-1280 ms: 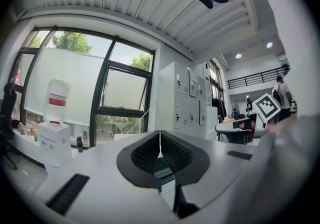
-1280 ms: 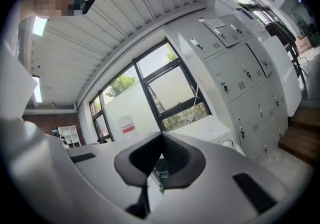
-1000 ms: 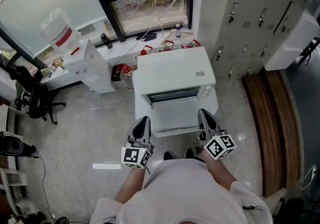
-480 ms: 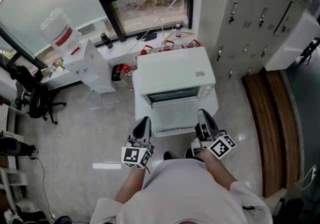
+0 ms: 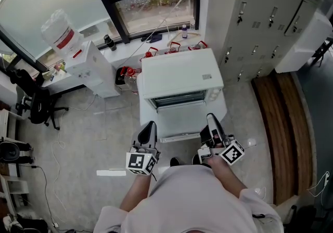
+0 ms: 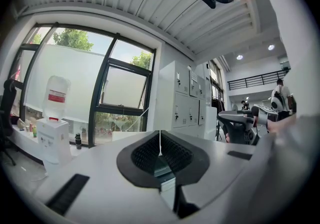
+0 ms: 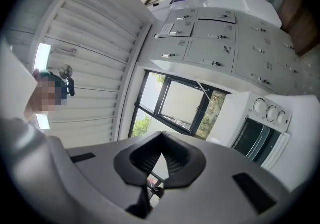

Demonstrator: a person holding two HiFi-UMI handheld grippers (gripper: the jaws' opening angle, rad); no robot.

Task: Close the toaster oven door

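Left tongs point(image 5: 150, 125), right tongs point(image 5: 212, 119) both clenched, empty, flanking dropped-open door point(image 5: 181, 120) of toaster oven point(image 5: 179, 77). Step: approach, no contact seen. Next: tip under door's front edge, swing up shut.

No legible text, even on the water bottle point(image 5: 58, 28) label.

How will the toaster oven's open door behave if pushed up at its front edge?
The door looks like a rigid panel lying open, so it should probably swing up on its hinge, not flex. The toaster oven looks broad and boxy, so tipping seems unlikely, though it might slide.
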